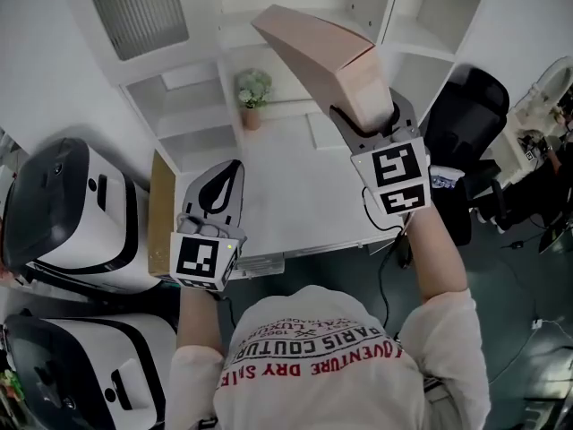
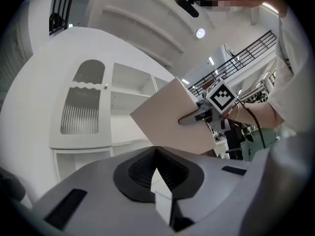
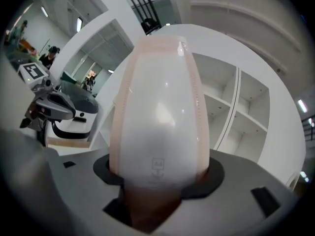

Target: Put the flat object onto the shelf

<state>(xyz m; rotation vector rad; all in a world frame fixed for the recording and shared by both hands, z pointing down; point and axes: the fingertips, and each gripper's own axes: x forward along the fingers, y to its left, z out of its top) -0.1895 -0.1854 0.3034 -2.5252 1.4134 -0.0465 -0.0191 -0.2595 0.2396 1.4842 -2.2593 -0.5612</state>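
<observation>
Right gripper (image 3: pixel 157 183) is clamped on the flat object (image 3: pixel 160 112). Pads sit on its two broad faces at the near end, w/ most of its length sticking out ahead of the jaws. In the head view the right gripper (image 1: pixel 369 119) holds it raised. The flat object (image 1: pixel 313 52) slants up and away from the tool, its far end in front of the shelf (image 1: pixel 421 12) and not yet in a bay.

My read: a long overhang means leverage, so keep the squeeze firm and don't ease off until a board carries the far end.

Ahead and to the tool's right, past the object's tip, the shelf (image 3: pixel 238 107) shows open bays, empty as far as I can tell. Best approach, probably:
- Turn the wrist so the broad face lies level w/ a bay floor.
- Lead w/ the far edge.
- Go in slow and square to the opening, minding the upright divider.

A plant (image 1: pixel 253 92) stands ahead-left of the tool and lower down, so swing clear of it.

Left gripper (image 1: pixel 222 186) hangs low beside the body, well apart from the object. In its own view the left gripper (image 2: pixel 157 173) has its jaws together w/ nothing between. It's free to steady the far end if that end droops.
</observation>
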